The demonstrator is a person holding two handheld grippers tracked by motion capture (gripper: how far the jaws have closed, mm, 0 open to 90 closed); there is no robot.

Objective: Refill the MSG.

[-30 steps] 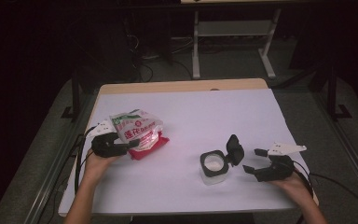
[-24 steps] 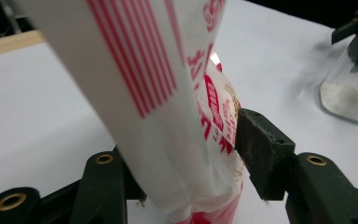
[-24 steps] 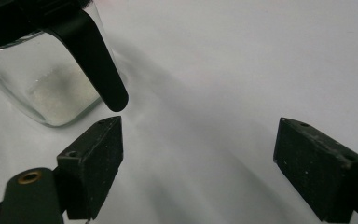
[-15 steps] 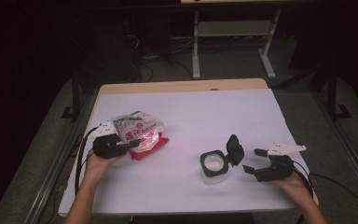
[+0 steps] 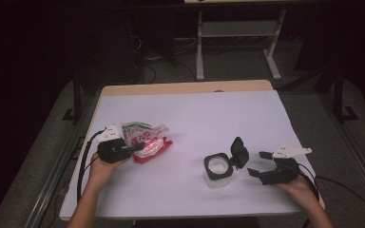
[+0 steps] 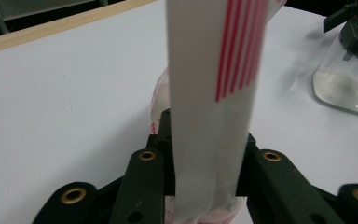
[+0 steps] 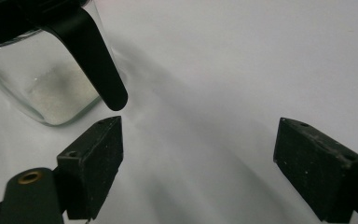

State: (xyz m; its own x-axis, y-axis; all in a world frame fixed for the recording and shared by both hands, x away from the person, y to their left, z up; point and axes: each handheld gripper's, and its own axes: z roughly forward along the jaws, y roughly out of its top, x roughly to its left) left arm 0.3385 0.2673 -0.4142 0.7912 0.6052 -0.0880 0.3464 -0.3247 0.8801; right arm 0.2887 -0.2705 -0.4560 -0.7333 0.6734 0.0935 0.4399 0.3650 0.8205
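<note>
The left claw (image 5: 134,147) is clenching a red-and-white refill pouch (image 5: 145,139) near the left edge of the worktop (image 5: 195,109); in the left gripper view the pouch's flat white seam (image 6: 209,116) is standing pinched between the jaws. The right claw (image 5: 261,164) is hovering released, jaws spread wide, just beside a clear glass jar (image 5: 217,170) toward the front-right corner, whose black flip lid (image 5: 239,150) is standing open. White powder is lying in the jar's bottom (image 7: 58,88).

The step in hand looks like refilling the jar from the pouch, with the pouch gripped and being lifted clear. Next the pouch probably needs carrying across to the jar's mouth, while the right claw steadies the jar by its wall.

Compared with the frame a second ago, the pouch is sitting slightly closer to the front edge and is tipped more upright; jar and right claw are keeping their places.
</note>
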